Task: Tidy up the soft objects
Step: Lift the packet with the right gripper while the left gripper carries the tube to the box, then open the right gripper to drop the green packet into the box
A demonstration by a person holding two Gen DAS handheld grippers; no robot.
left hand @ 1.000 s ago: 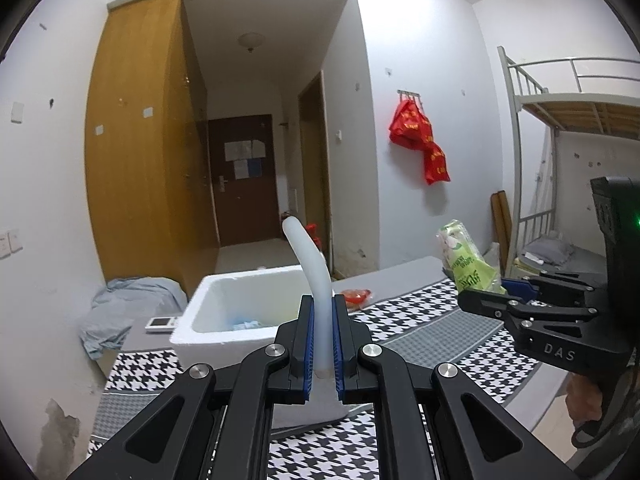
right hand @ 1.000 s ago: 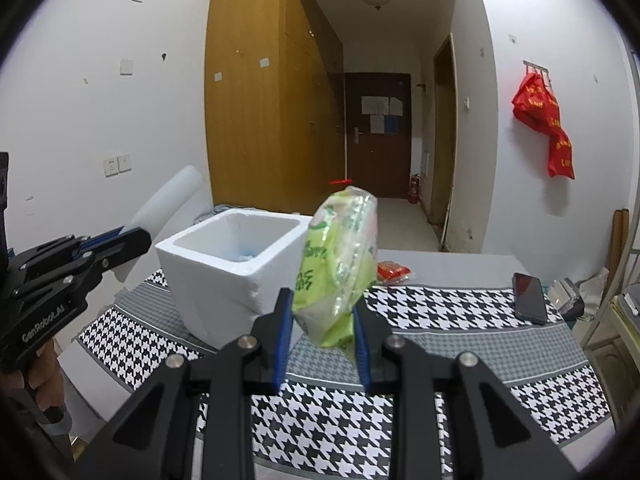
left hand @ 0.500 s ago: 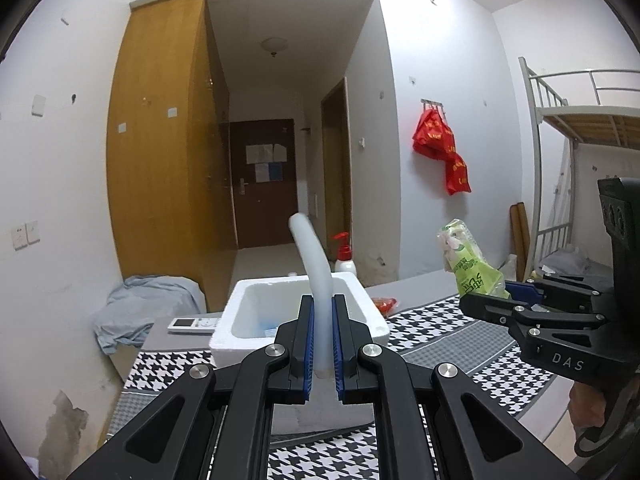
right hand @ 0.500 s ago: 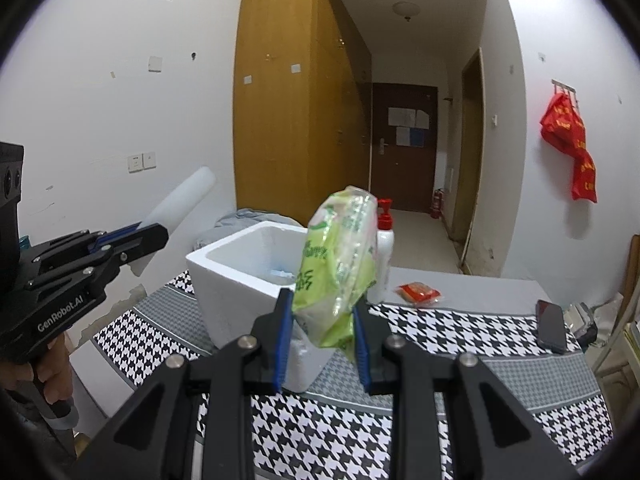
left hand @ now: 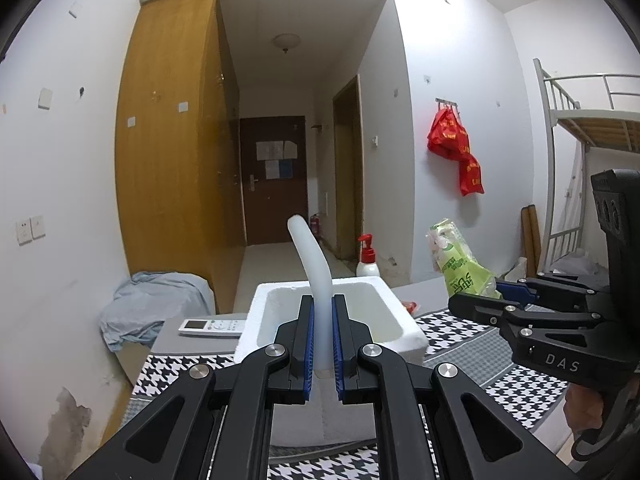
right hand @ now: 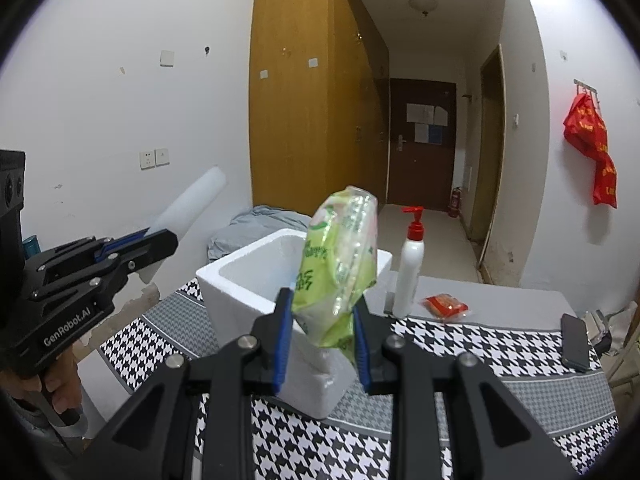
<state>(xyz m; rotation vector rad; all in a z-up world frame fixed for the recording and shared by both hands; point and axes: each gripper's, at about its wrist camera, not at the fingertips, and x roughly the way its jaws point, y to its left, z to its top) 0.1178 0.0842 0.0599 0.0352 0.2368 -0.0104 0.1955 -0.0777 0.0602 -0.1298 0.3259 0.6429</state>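
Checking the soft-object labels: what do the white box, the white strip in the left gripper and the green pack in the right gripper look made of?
White box: likely expanded foam, matte, thick grainy walls.
White strip: probably soft foam sheet, matte, bending over above the left gripper.
Green pack: glossy printed plastic film, creased where the right gripper squeezes it; contents unclear.

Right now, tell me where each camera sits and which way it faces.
Left wrist: on the left claw, looking along its fingers over the foam box toward the door; the claw grips a white foam strip; the right claw shows at right.
Right wrist: on the right claw, facing the same way; it grips a green packet; the left claw and a hand show at left.
Shared: foam box, pump bottle, checked tablecloth.
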